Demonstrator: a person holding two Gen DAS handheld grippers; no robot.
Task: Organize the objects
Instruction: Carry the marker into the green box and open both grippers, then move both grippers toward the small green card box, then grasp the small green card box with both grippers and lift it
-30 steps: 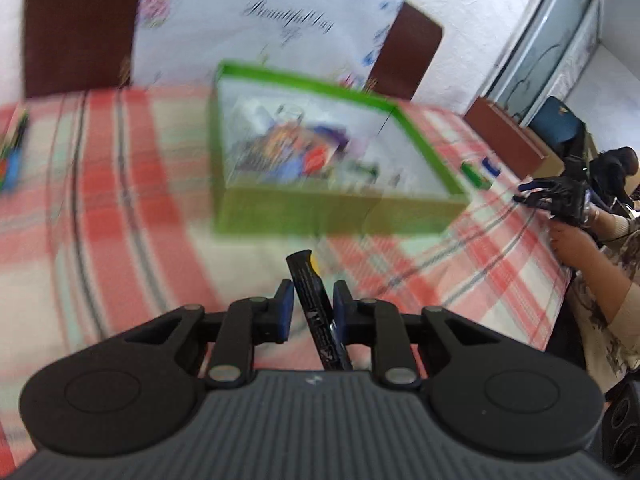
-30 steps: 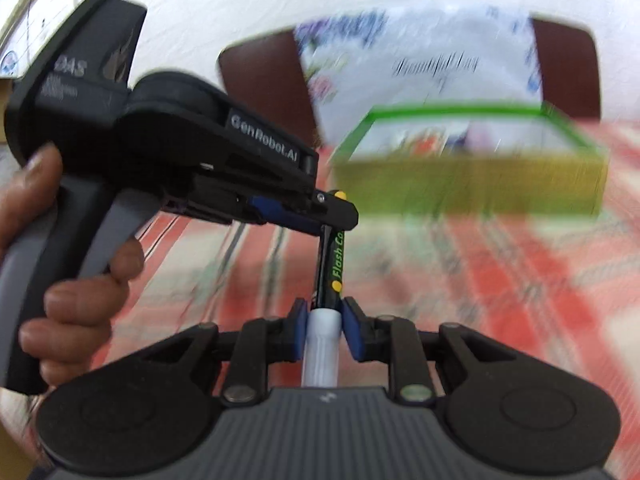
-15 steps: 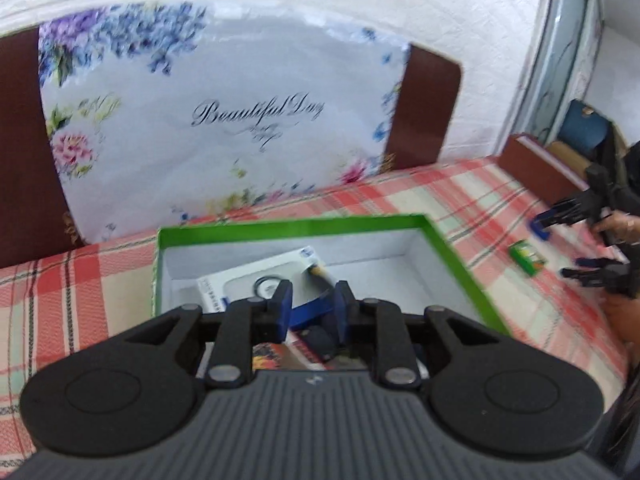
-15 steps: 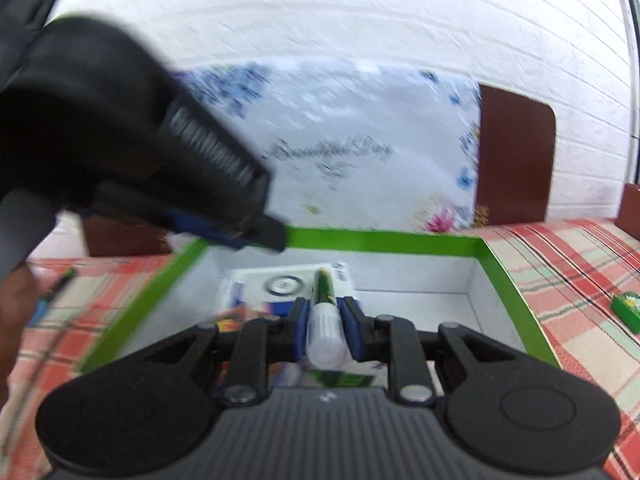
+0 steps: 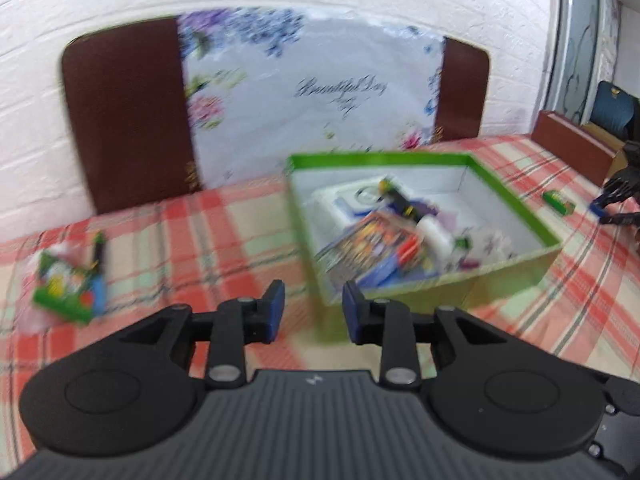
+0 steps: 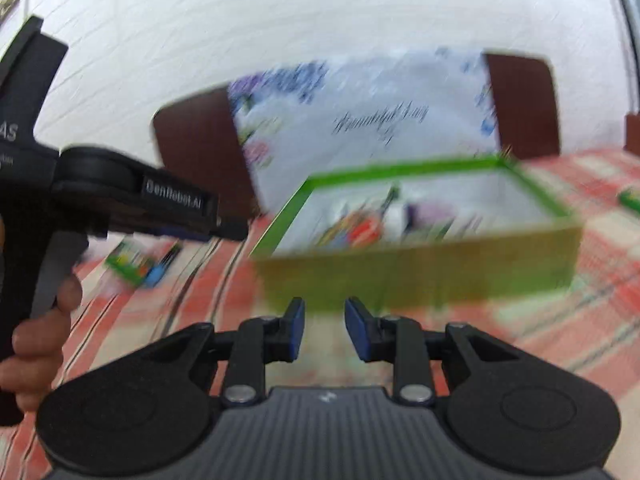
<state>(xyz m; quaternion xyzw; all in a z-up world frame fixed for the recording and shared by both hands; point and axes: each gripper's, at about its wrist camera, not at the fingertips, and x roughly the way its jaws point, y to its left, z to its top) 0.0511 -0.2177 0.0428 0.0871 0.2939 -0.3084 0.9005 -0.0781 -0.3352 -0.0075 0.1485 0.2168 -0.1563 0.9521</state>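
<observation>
A green-rimmed box (image 5: 516, 270) stands on the plaid tablecloth and holds papers, a booklet and a black marker with a white cap (image 5: 412, 216). It also shows, blurred, in the right wrist view (image 6: 420, 276). My left gripper (image 5: 313, 310) is open and empty, in front of the box's near left corner. My right gripper (image 6: 325, 326) is open and empty, in front of the box's near wall. The left gripper's body (image 6: 132, 204) shows at the left of the right wrist view.
A green packet with pens (image 5: 70, 284) lies at the left on the cloth. A small green item (image 5: 559, 202) lies right of the box. Another person's black grippers (image 5: 618, 196) are at the far right. A chair with a floral cover (image 5: 312, 92) stands behind the table.
Both grippers have opened and let go of the marker and its cap end, which now lie in the box. Both have pulled back from above the box toward me.
</observation>
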